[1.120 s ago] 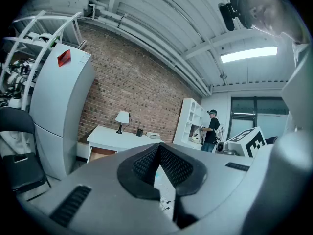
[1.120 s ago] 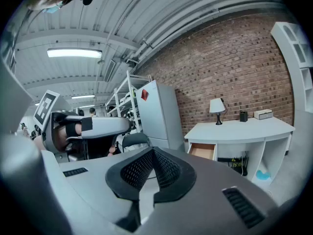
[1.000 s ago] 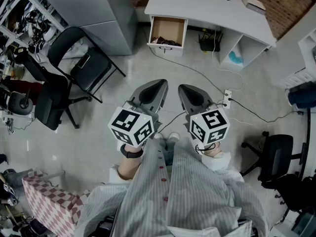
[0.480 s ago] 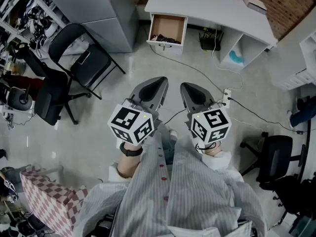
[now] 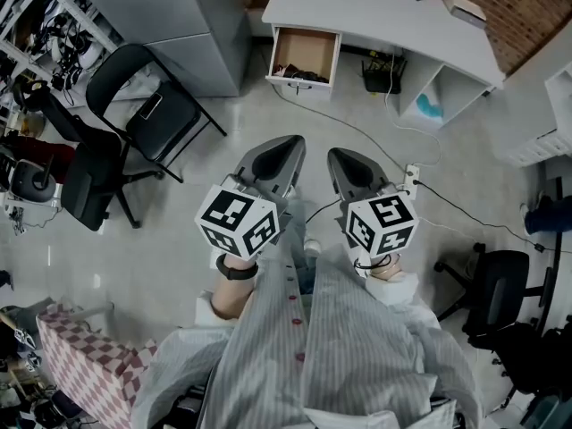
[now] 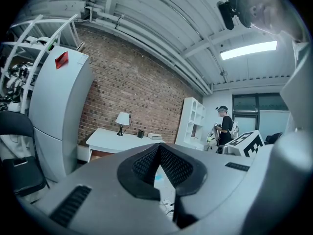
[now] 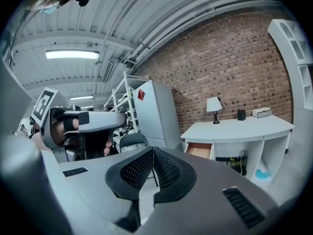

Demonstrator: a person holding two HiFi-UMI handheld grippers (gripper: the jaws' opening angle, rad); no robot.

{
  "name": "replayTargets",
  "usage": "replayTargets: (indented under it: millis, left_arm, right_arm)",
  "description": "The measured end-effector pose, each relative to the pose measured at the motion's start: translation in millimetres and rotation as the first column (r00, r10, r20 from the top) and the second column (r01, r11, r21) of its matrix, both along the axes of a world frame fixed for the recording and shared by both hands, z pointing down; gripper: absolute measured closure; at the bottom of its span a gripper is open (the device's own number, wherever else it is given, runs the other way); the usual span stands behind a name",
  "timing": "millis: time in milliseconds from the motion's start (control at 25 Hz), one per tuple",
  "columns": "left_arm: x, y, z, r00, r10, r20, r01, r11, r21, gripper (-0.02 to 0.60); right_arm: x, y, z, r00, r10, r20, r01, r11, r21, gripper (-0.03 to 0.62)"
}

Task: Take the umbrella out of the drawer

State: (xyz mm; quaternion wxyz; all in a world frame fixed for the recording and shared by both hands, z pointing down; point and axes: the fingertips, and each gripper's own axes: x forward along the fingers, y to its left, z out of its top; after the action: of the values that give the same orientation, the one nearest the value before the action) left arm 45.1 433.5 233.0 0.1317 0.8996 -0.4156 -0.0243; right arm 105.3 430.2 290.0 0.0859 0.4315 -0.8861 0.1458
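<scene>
A white desk (image 5: 384, 12) stands at the far wall, its wooden drawer (image 5: 304, 54) pulled open. Something dark lies along the drawer's front (image 5: 299, 76); I cannot tell if it is the umbrella. In the right gripper view the open drawer (image 7: 200, 151) shows below the desk (image 7: 239, 129), its contents hidden. My left gripper (image 5: 288, 146) and right gripper (image 5: 338, 157) are held side by side above the floor, well short of the drawer and pointing toward it. Both are shut and hold nothing, the left gripper (image 6: 159, 148) and right gripper (image 7: 153, 151) each with pads meeting.
Black office chairs (image 5: 152, 105) stand at the left and another chair (image 5: 500, 280) at the right. A power strip (image 5: 411, 177) with cables lies on the floor between me and the desk. A tall grey cabinet (image 5: 170, 16) flanks the drawer. A person (image 6: 225, 129) stands far off.
Both grippers have edged slightly forward toward the desk, still side by side. Their jaws stay shut.
</scene>
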Motion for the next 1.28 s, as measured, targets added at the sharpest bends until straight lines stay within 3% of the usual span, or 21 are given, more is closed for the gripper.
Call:
replayTargets:
  millis: [880, 1280]
  left_arm:
    - [-54, -254, 2, 0.998, 0.058, 0.017, -0.058, 0.998, -0.002, 0.572]
    - [-80, -311, 27, 0.996, 0.088, 0.008, -0.088, 0.995, -0.047, 0.572]
  right_arm:
    - [-58, -242, 20, 0.999, 0.032, -0.013, -0.033, 0.998, -0.053, 0.559]
    - [-78, -302, 31, 0.995, 0.094, -0.015, -0.095, 0.993, -0.069, 0.559]
